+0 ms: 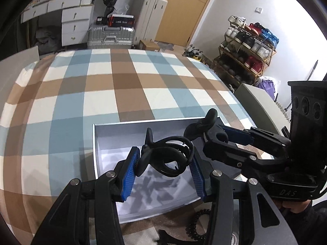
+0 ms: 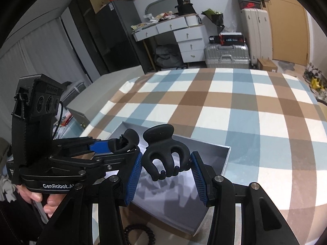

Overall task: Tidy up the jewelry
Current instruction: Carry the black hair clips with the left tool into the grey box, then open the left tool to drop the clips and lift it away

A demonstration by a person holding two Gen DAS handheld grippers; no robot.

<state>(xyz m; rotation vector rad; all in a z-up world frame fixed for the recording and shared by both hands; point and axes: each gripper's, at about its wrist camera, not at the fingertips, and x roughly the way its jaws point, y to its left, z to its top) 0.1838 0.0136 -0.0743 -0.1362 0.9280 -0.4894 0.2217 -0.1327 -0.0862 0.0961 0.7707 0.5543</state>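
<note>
- The left gripper [image 1: 164, 170] is clamping a black hair claw clip [image 1: 165, 156] between its blue pads [image 1: 130, 173], holding it above the open grey box [image 1: 96, 143].
- The right gripper [image 2: 166, 172] is gripping a second black claw clip [image 2: 163, 153] the same way, with both blue pads pressing on the clip's sides and its teeth pointing down toward the box interior [image 2: 163, 196].
- In the left wrist view, the right gripper [image 1: 212, 134] is coming in from the right, and its clip [image 1: 202, 126] is sitting just beyond the left one, over the box's far right corner.
- In the right wrist view, the left gripper [image 2: 120, 145] is reaching in from the left, its clip [image 2: 127, 139] just beside the right gripper's clip.
- The box is lying on a checked blue, brown and white bedspread [image 1: 122, 81].
- A black beaded bracelet [image 1: 196, 224] is lying on the bedspread at the near edge of the box, partly hidden behind the gripper arms.
- A hand [image 2: 40, 200] is holding the left gripper's handle.
</note>
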